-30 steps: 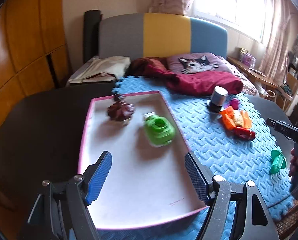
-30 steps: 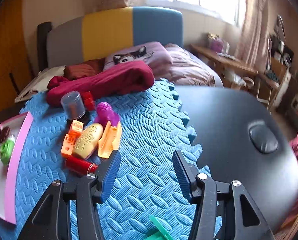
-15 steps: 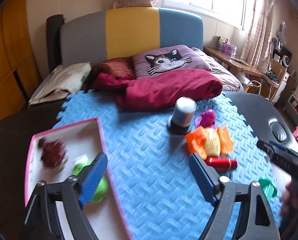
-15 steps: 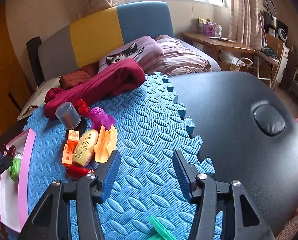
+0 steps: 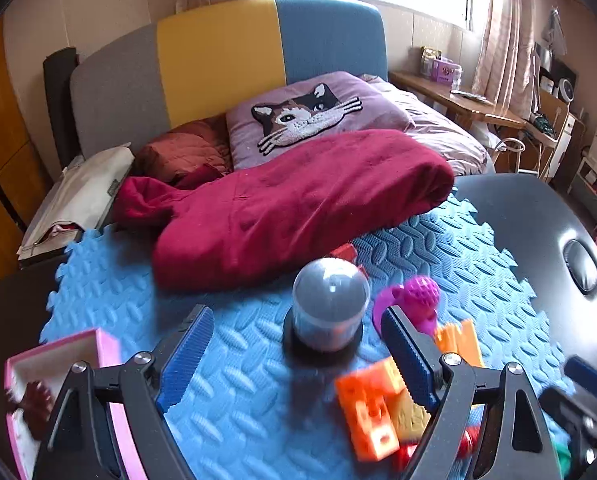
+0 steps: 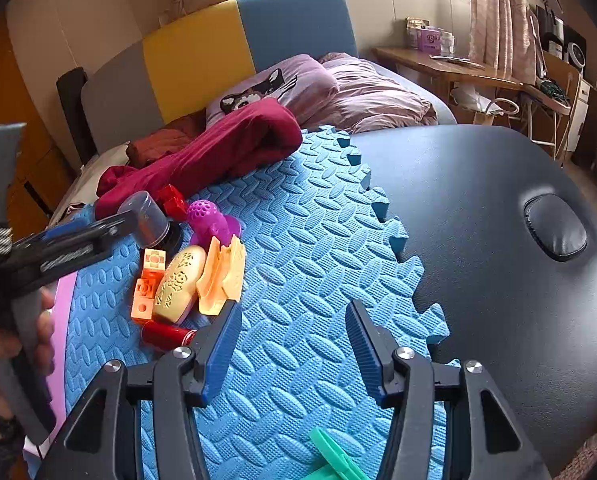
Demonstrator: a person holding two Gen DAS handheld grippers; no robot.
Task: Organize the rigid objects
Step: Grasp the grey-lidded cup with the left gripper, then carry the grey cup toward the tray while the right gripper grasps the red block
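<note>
Fingers (image 5: 186, 356) of the left gripper (image 5: 298, 360) stand wide apart, having just opened further, nothing gripped; the clear-domed canister (image 5: 330, 304) sits on the blue mat (image 5: 234, 360) between and just beyond them, orange block (image 5: 372, 412) by the right finger. Right gripper (image 6: 292, 344) is released over bare mat, the toy pile up-left.

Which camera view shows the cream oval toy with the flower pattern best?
The right wrist view: the cream oval toy with the flower pattern lies whole and sharp between the orange block and an orange piece. In the left wrist view only a blurred part shows behind a claw finger.
</note>
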